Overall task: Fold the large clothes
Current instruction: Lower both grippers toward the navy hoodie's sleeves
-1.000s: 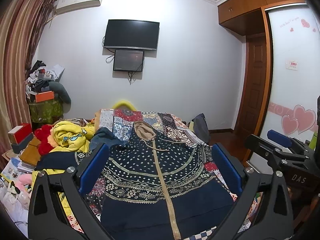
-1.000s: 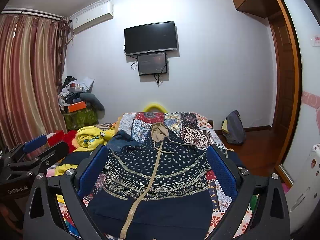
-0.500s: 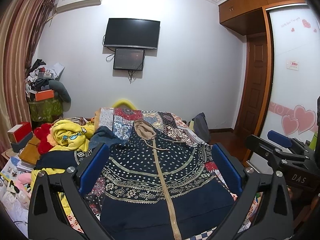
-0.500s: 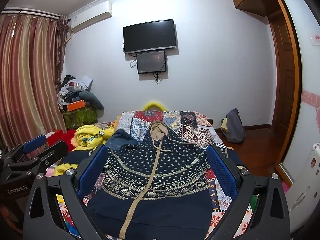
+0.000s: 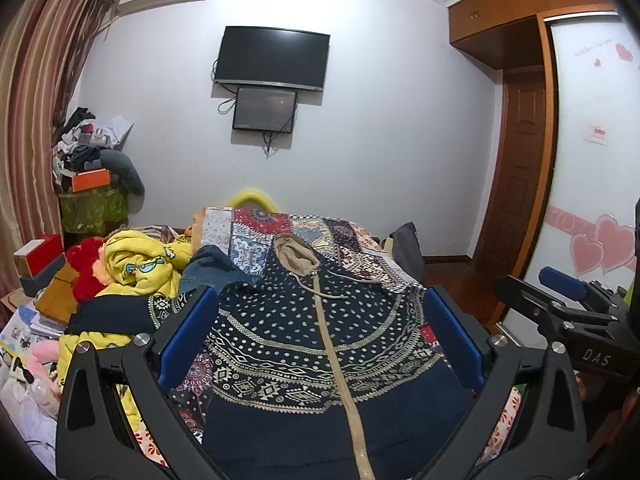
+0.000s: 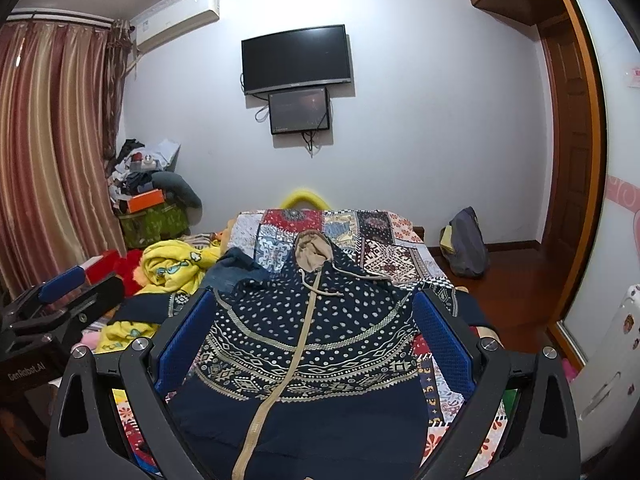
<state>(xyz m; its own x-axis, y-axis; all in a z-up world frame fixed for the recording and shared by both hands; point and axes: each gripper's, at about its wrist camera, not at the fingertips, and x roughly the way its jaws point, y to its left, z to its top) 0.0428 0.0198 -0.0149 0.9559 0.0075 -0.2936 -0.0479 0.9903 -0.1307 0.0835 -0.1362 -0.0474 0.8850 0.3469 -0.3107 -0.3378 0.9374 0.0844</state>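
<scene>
— How are your grippers held?

— Your left gripper [image 5: 320, 344] and right gripper [image 6: 310, 340] are side by side, level, above the bed's near end, jaws spread wide, gripping nothing.

— And the garment?

— The navy patterned hoodie [image 5: 320, 332] lies flat, centre frame, on the patchwork bedspread [image 5: 360, 240], hood toward the far wall.

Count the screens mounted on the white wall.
2: a large black flat TV high on the wall, and a smaller dark monitor directly below it, touching its lower edge. No others visible.
</scene>
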